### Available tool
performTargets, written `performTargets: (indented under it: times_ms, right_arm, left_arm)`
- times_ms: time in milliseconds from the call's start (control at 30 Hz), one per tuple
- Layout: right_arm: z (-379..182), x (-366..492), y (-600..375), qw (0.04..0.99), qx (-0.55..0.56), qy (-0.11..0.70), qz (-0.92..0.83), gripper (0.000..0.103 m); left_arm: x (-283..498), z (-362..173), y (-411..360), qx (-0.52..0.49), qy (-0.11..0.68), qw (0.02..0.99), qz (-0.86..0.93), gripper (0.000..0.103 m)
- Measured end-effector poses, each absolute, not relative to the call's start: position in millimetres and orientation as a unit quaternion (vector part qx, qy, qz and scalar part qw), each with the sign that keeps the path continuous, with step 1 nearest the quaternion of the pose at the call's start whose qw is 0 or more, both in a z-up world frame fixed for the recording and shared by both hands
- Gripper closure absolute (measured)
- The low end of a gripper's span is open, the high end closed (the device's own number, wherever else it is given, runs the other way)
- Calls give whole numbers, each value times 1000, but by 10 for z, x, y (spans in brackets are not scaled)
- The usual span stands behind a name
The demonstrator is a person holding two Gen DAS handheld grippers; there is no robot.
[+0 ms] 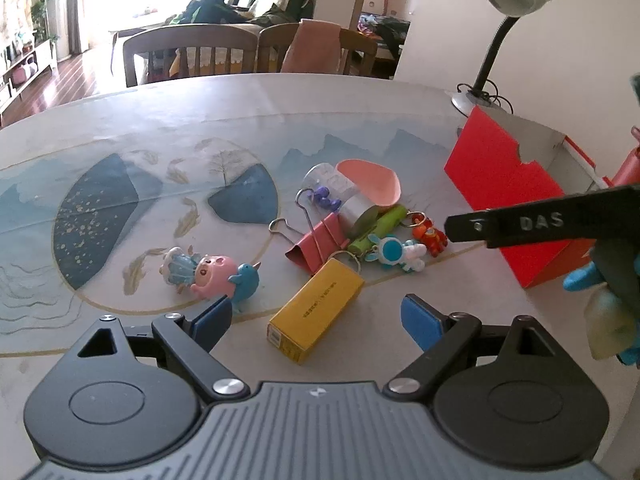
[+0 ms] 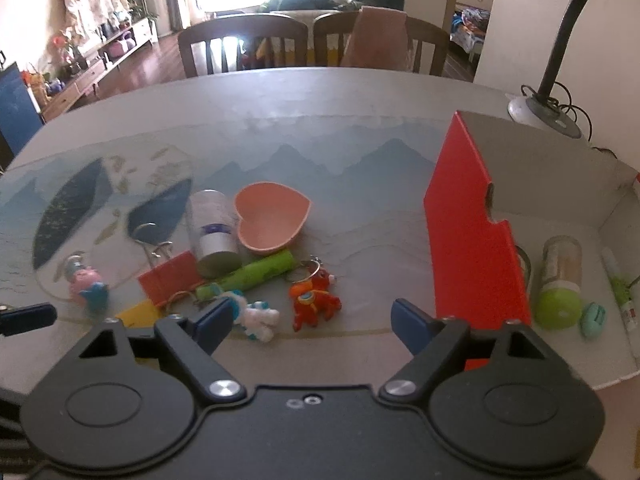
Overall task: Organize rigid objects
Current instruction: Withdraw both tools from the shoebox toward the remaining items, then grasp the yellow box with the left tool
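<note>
- With both claws spread and empty above the desk, I judge this a reach for the next trinket.
- My left claw has the yellow box lying right between its fingers; I'd sink straight and close across its narrow sides.
- My right claw has the red horse keyring just ahead, the red carton to its right.
- I'd avoid snagging the neighbouring white-and-blue rabbit keyring.
</note>
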State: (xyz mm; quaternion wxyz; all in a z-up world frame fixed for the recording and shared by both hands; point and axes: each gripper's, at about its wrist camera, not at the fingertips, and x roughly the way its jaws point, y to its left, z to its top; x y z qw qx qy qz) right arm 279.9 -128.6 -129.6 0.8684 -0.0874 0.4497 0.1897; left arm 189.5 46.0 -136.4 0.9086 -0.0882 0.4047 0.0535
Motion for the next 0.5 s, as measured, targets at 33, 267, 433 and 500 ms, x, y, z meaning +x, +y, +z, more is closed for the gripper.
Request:
performTargets:
  times_ms: [33, 267, 433, 500]
  right_arm:
    - [-1327, 2823, -1277, 868, -88, 452, 186, 19]
    - [-1506, 2953, -1227, 862, -97, 466, 175, 27]
    - [-1586, 3008, -1210, 859, -101, 470, 174, 30]
    - [-1600, 3028, -1214, 859, -98, 471, 173, 31]
  left_arm:
    - [1908, -1387, 458, -84, 405, 909, 53, 11]
    - [1991, -1532, 421, -66, 403, 912, 48, 11]
    - [2046, -1632, 453, -75, 409, 909, 43, 11]
    - [2066, -1667, 452, -77, 410, 908, 40, 11]
